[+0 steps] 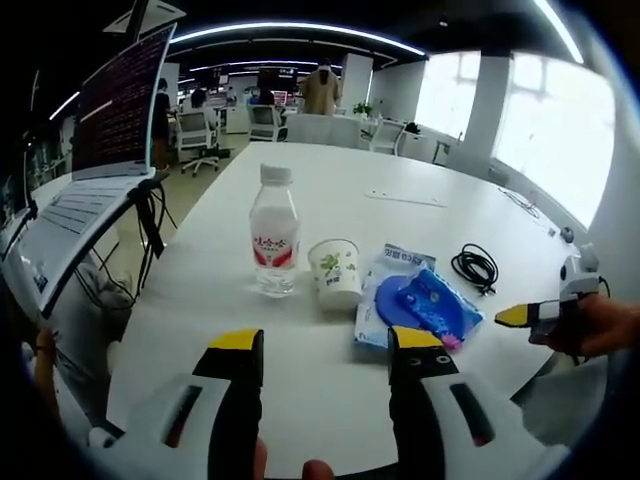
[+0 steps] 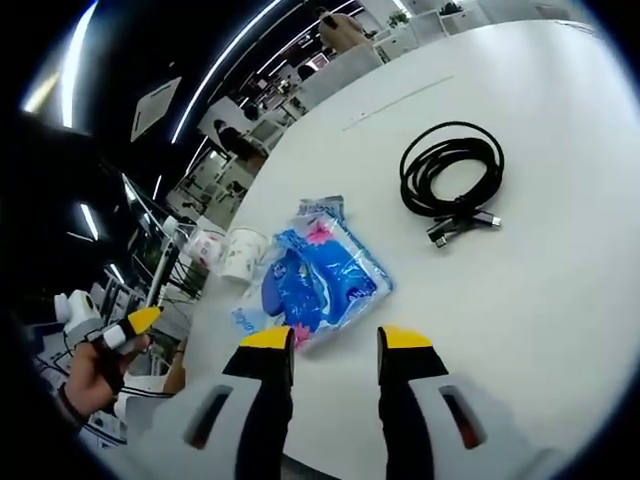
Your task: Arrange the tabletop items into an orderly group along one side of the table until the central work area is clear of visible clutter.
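A clear water bottle (image 1: 273, 235) with a red label stands upright on the white table (image 1: 330, 400). Beside it are a white paper cup (image 1: 335, 272) and a flat blue plastic packet (image 1: 415, 305), with a coiled black cable (image 1: 475, 267) further right. My left gripper (image 1: 326, 340) hovers open over the near table edge, short of the cup and packet, holding nothing. In the right gripper view, my right gripper (image 2: 336, 340) stands open just short of the blue packet (image 2: 315, 280). The cable (image 2: 450, 175) lies beyond it, and the cup (image 2: 243, 252) sits to the left of the packet.
An open laptop (image 1: 90, 170) sits on a stand off the table's left side, with wires hanging below it. A thin pale strip (image 1: 405, 198) lies further back on the table. Office chairs and desks fill the room behind, where a person stands.
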